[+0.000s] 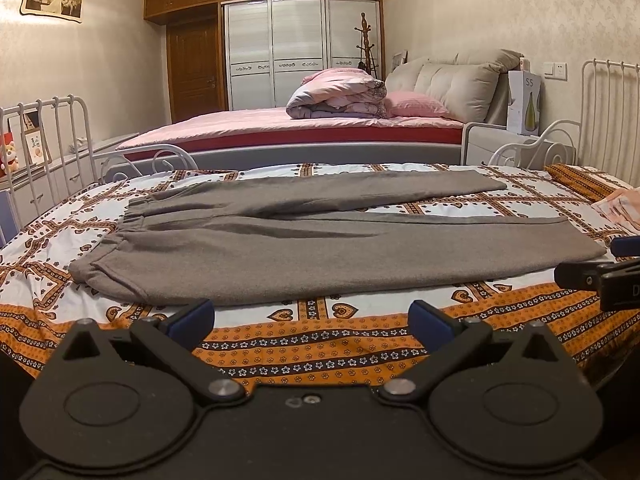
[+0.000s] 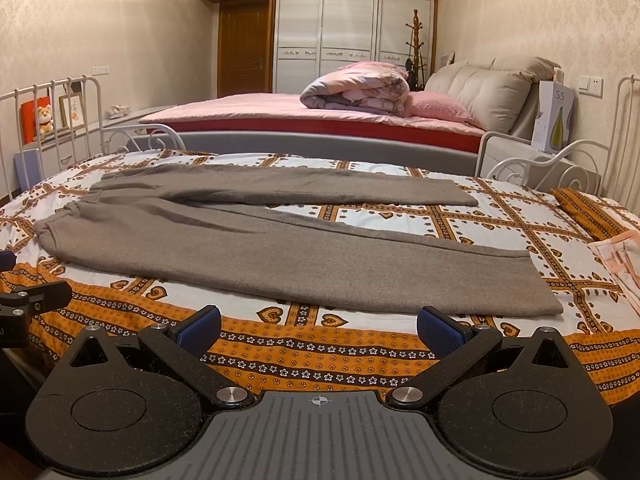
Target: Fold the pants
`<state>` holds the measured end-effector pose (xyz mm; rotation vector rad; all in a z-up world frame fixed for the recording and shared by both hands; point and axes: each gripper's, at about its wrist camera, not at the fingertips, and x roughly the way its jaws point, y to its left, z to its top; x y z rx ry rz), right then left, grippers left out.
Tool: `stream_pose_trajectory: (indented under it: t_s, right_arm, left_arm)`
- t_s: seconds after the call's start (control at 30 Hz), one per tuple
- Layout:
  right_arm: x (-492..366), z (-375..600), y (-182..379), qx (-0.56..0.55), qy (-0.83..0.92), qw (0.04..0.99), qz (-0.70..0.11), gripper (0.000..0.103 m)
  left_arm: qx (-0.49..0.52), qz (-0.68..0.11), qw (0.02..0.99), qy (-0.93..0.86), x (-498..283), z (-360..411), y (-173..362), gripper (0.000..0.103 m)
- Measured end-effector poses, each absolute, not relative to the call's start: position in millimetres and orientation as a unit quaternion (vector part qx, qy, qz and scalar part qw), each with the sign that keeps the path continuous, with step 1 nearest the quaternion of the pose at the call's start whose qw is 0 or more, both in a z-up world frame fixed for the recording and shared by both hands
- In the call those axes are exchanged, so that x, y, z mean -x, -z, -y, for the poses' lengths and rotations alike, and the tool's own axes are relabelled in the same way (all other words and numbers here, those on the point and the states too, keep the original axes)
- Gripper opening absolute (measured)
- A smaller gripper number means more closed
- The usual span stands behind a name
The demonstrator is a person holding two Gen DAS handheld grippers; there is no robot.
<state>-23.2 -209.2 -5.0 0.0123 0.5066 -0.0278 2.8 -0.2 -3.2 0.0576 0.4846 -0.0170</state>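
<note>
Grey-brown pants (image 1: 304,240) lie flat and spread out on the patterned orange and white bedspread (image 1: 320,344), waistband to the left, two legs running right in a narrow V. They show the same way in the right wrist view (image 2: 280,248). My left gripper (image 1: 312,320) is open and empty, low over the bed's near edge, just short of the near leg. My right gripper (image 2: 318,326) is open and empty, near the bed's front edge, close to the near leg's hem end. Each gripper shows at the other view's side edge.
White metal bed rails (image 1: 44,148) stand at the left and right ends (image 2: 560,164). Pink folded cloth (image 2: 620,264) lies at the bedspread's right edge. Behind is a pink bed (image 1: 300,128) with a rolled quilt (image 1: 340,96), wardrobe and door.
</note>
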Motion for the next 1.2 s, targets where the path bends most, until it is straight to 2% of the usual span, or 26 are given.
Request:
stream_pose_trajectory:
  t_s: [1.2]
  right_arm:
    - [20.9,206.2,10.0,-0.004,0.012,0.967,-0.255,0.103]
  left_arm:
    - [-0.032,-0.238,0.971,0.009,-1.2,2.8,3.9,0.097]
